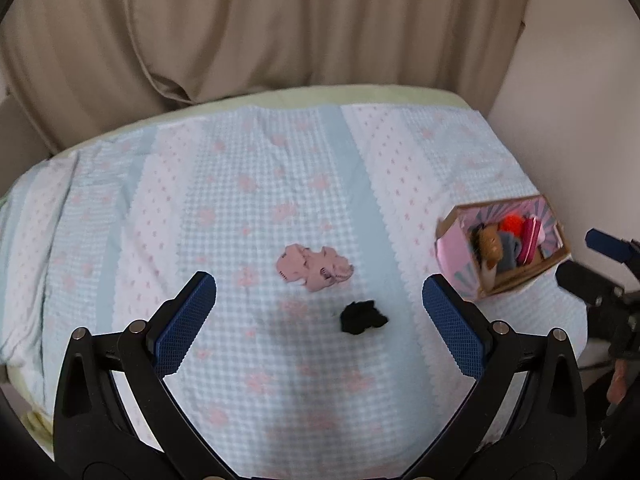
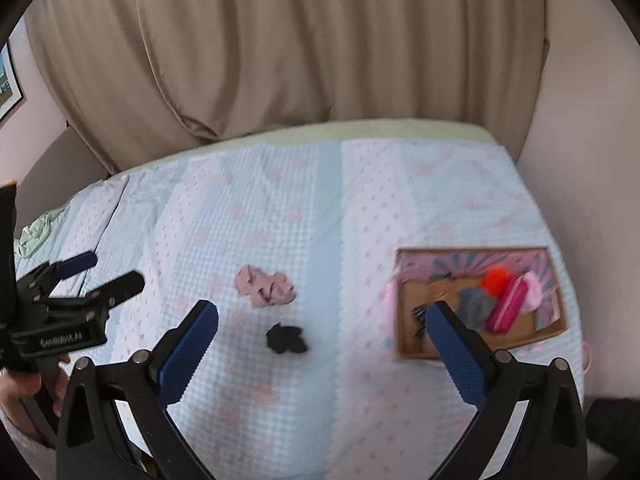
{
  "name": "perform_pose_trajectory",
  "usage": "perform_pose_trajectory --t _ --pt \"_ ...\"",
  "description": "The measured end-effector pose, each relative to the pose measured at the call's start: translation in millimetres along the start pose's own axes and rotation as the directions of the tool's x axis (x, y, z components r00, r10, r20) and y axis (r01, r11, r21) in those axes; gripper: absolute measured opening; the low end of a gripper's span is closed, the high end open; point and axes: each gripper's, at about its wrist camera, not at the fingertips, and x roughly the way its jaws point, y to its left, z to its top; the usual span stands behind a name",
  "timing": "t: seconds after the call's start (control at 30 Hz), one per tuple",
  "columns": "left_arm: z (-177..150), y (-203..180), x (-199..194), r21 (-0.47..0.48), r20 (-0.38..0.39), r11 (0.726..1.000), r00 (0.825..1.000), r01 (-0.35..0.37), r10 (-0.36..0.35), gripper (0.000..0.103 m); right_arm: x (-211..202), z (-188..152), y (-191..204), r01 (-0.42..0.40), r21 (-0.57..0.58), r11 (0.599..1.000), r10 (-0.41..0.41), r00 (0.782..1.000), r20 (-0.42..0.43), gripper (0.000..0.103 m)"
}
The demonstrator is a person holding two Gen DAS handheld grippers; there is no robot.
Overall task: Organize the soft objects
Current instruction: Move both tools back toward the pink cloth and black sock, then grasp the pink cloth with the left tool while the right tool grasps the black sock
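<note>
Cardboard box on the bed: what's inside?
The cardboard box holds an orange fuzzy item, a magenta pouch, grey fabric and a brown plush. Anything beneath them is covered.

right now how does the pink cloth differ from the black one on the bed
The pink cloth is pale with small dark markings; the black cloth is plain dark. The pink one spreads wider; the black one is a smaller clump. Pink lies farther from the cameras. Both are crumpled, loose on the bedspread, outside the box.

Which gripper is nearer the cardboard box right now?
Right. The right gripper hovers with one finger over the cardboard box; the left gripper sits farther left, above the black cloth.
</note>
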Motion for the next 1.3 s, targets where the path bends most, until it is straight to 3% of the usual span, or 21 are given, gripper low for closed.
perform_pose_trajectory --t 0.3,0.63,0.7,0.93,1.03,1.13,1.2,1.3 --pt "-15 38 117 0.077 -0.100 0.988 0.987 0.134 -0.126 0.103 98 -47 35 0.023 0.049 0.999 -0.019 0.996 -0.087 0.103" --pt "-34 34 259 0.109 -0.175 0.963 0.958 0.248 -0.227 0.103 210 -101 53 0.014 0.039 0.999 -0.010 0.994 -0.109 0.102" --pt "-36 33 281 0.114 -0.184 0.959 0.954 0.259 -0.236 0.103 229 -108 57 0.011 0.021 1.000 -0.009 0.994 -0.113 0.097" --pt "-45 27 332 0.142 -0.203 0.959 0.955 0.247 -0.216 0.103 273 -118 62 0.015 0.009 1.000 -0.014 0.993 -0.121 0.095" --pt "-46 24 338 0.167 -0.182 0.959 0.963 0.231 -0.200 0.102 289 -122 63 0.033 -0.008 0.999 -0.033 0.989 -0.146 0.075" --pt "-45 22 340 0.198 -0.168 0.959 0.970 0.206 -0.173 0.084 293 -127 64 0.087 -0.036 0.996 -0.091 0.986 -0.139 0.060" --pt "-42 25 340 0.200 -0.159 0.963 0.976 0.180 -0.150 0.064 290 -127 62 0.100 -0.033 0.994 -0.103 0.986 -0.131 0.049" --pt "-33 35 338 0.152 -0.156 0.968 0.972 0.201 -0.177 0.048 287 -126 58 0.105 -0.015 0.994 -0.106 0.986 -0.129 0.034"
